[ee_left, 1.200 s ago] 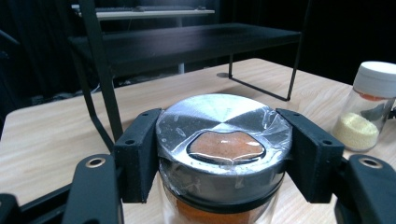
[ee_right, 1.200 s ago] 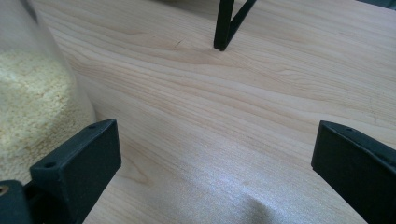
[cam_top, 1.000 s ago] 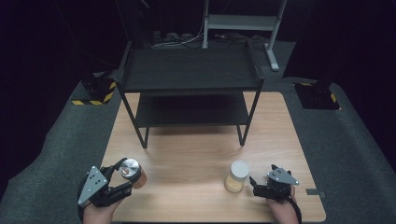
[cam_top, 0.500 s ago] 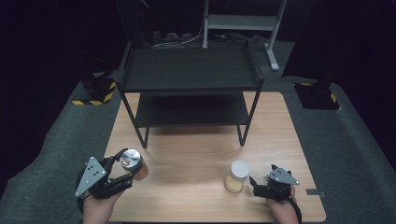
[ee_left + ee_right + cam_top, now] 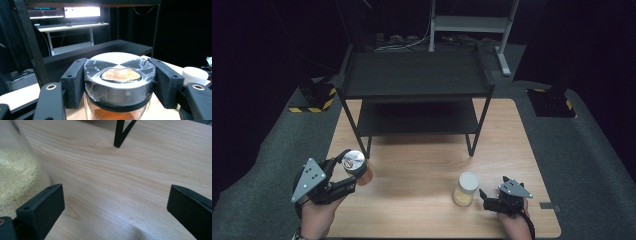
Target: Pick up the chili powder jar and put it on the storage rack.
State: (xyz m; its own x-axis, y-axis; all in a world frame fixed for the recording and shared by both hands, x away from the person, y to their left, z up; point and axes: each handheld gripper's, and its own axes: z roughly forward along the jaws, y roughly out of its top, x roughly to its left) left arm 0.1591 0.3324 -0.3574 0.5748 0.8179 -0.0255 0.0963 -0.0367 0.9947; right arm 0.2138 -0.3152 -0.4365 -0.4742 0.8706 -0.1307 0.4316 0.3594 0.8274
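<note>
Orange-filled jar (image 5: 119, 82) sits clamped between the left hand-held gripper's (image 5: 119, 85) jaws.

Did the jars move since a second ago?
Yes, one did. The left tool, clamped on the silver-lidded jar of orange powder, carried it forward and a little toward the middle of the wooden table, closer to the black shelf. The white-lidded jar stayed where it was, and the right tool stayed open beside it.
</note>
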